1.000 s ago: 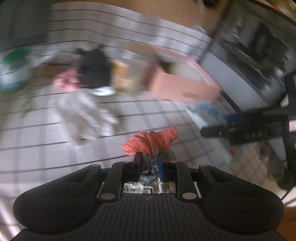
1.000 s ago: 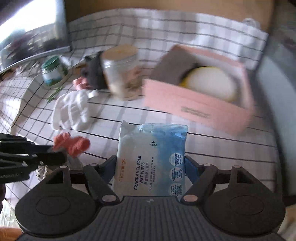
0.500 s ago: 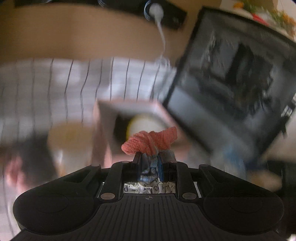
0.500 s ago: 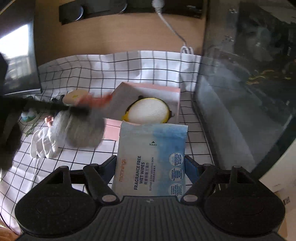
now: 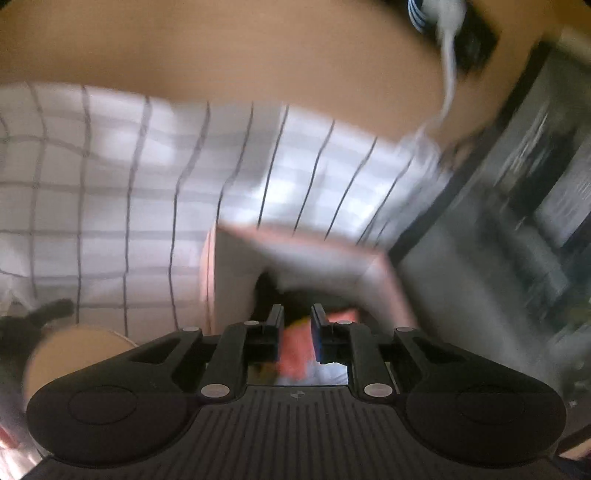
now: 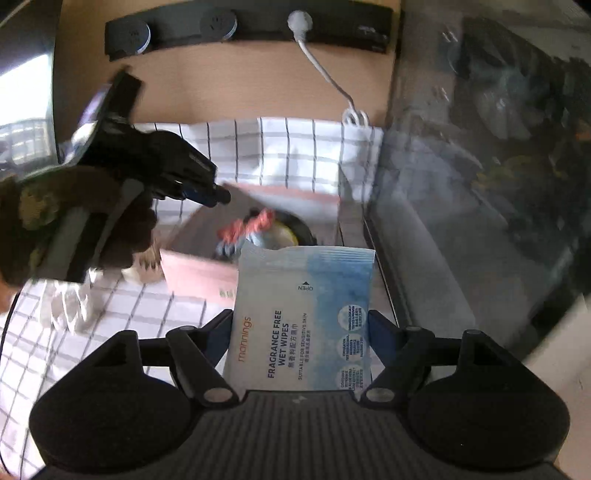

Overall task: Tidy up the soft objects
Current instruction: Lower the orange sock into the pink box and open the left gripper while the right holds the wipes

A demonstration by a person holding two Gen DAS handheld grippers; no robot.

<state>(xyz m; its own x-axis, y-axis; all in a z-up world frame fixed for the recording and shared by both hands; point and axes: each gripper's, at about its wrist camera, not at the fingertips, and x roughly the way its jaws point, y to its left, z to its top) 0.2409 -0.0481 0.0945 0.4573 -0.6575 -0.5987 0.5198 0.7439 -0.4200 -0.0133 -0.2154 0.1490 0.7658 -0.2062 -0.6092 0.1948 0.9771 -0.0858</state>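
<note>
My left gripper (image 5: 297, 334) is open above the pink box (image 5: 384, 280); it also shows in the right wrist view (image 6: 218, 195). The coral knitted cloth (image 6: 251, 227) is out of its jaws and drops into the pink box (image 6: 199, 273), blurred between the fingers in the left wrist view (image 5: 295, 350). A yellow round soft object (image 6: 286, 232) lies in the box beneath it. My right gripper (image 6: 301, 325) is shut on a blue-and-white pack of wet wipes (image 6: 303, 314), held in the air in front of the box.
A white checked cloth (image 6: 288, 147) covers the table. A dark glass cabinet (image 6: 480, 166) stands right of the box. A power strip (image 6: 240, 29) and white cable hang on the wooden wall. A jar lid (image 5: 74, 350) sits left of the box.
My left gripper has swung over the pink box and opened, releasing the coral cloth into it. My right gripper has risen slightly with the wipes.
</note>
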